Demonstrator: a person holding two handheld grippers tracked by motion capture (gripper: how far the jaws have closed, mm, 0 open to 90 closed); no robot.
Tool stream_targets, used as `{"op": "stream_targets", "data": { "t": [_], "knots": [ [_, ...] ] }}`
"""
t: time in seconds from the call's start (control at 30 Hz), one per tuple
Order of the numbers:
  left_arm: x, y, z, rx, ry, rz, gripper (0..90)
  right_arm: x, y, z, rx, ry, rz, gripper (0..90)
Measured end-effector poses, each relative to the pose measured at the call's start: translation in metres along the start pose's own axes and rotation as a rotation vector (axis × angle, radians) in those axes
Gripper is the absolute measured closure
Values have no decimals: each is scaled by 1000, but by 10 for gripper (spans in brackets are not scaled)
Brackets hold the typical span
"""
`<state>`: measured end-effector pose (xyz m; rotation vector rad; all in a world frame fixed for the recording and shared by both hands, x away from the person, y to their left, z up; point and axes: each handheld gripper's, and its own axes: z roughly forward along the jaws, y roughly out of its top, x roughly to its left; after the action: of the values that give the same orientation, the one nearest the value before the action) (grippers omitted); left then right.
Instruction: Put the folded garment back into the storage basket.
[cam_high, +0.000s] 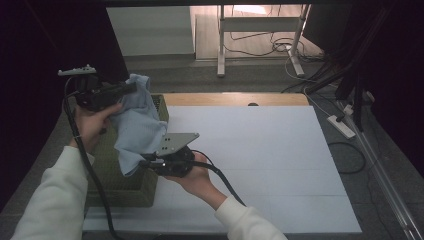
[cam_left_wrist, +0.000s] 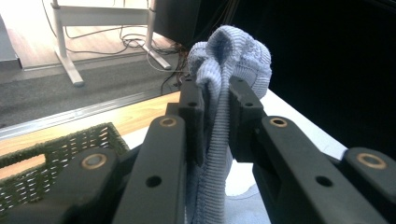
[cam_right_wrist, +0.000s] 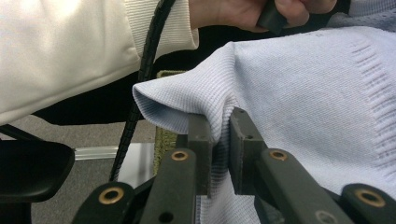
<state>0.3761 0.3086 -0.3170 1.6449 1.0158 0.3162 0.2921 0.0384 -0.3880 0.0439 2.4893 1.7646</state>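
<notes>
A light blue knitted garment (cam_high: 136, 125) hangs in the air above the green wicker basket (cam_high: 125, 192), which stands at the left edge of the white table top (cam_high: 260, 165). The garment is stretched between the two grippers.

The left gripper (cam_high: 131, 88) is raised at the far left, above the basket's far end. Its jaws are closed on a bunched fold of the knit; in the left gripper view (cam_left_wrist: 215, 100) the fabric runs up between the pads and balloons out above the tips.

The right gripper (cam_high: 146, 161) sits nearer and lower, at the basket's right rim, with the grey plate (cam_high: 176, 142) on top. In the right gripper view (cam_right_wrist: 219, 135) its jaws pinch a folded edge of the garment, the cloth draping over both tips.

A black cable (cam_high: 85, 155) trails from the left gripper along the white sleeve (cam_high: 55, 200).
</notes>
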Motion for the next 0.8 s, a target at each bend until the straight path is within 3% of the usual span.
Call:
{"op": "stream_targets", "data": {
  "t": [0.8],
  "knots": [
    [14, -3, -9, 2, 18, -18, 781, -3, 4, 20, 13, 27, 3, 807]
  ]
}}
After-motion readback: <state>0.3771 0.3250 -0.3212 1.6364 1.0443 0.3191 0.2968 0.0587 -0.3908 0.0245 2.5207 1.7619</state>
